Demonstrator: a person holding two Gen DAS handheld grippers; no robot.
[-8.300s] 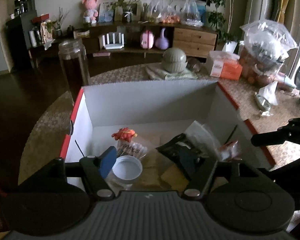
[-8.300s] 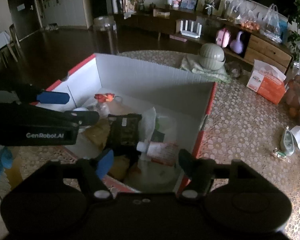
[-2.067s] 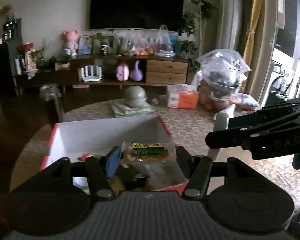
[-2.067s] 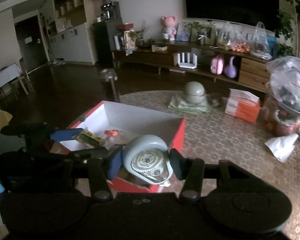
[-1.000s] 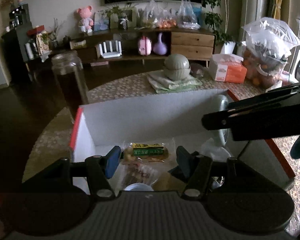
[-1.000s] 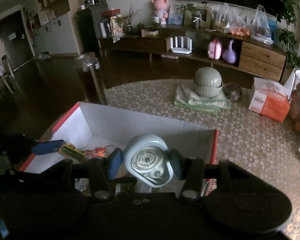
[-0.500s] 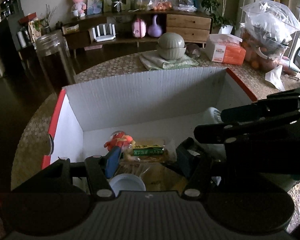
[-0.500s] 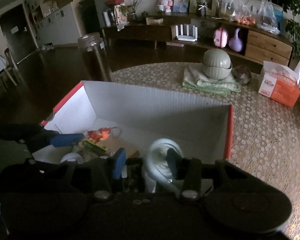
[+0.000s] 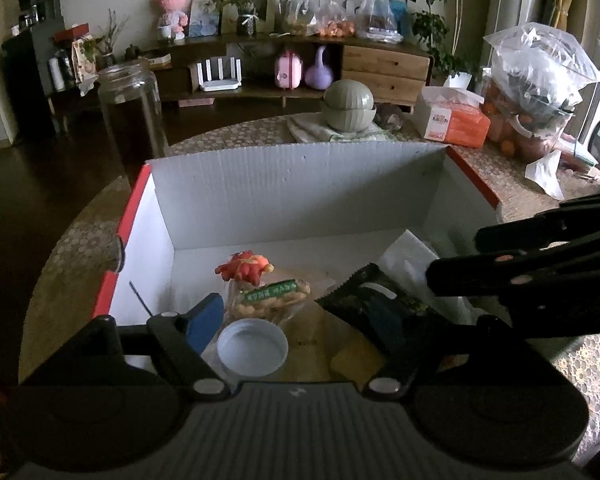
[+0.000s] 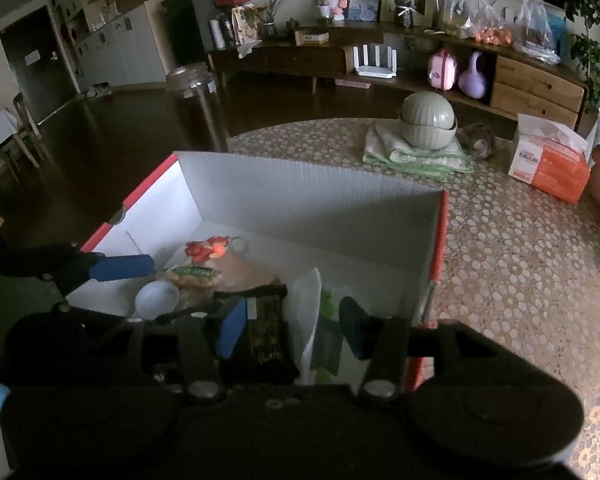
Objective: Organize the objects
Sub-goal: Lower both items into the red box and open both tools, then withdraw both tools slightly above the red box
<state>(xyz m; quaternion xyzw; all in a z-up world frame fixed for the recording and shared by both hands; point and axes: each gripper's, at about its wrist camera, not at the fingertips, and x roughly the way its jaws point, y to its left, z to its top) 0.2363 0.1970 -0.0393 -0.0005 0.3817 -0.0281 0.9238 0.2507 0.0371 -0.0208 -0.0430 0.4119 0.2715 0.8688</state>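
Both grippers over red-edged cardboard box (image 9: 300,184). Left gripper (image 9: 300,316) jaws just opened wide, snack packet (image 9: 270,298) lying loose in box. Right gripper (image 10: 292,324) jaws opening, nothing gripped. Withdraw straight up, avoid snagging dark packet (image 10: 264,332).

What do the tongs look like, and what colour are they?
Both are black plastic. The left tongs have a ribbed grey body, two black fingers with round silver screws, and blue pads on the inner faces. The right tongs look the same, black with blue pads.
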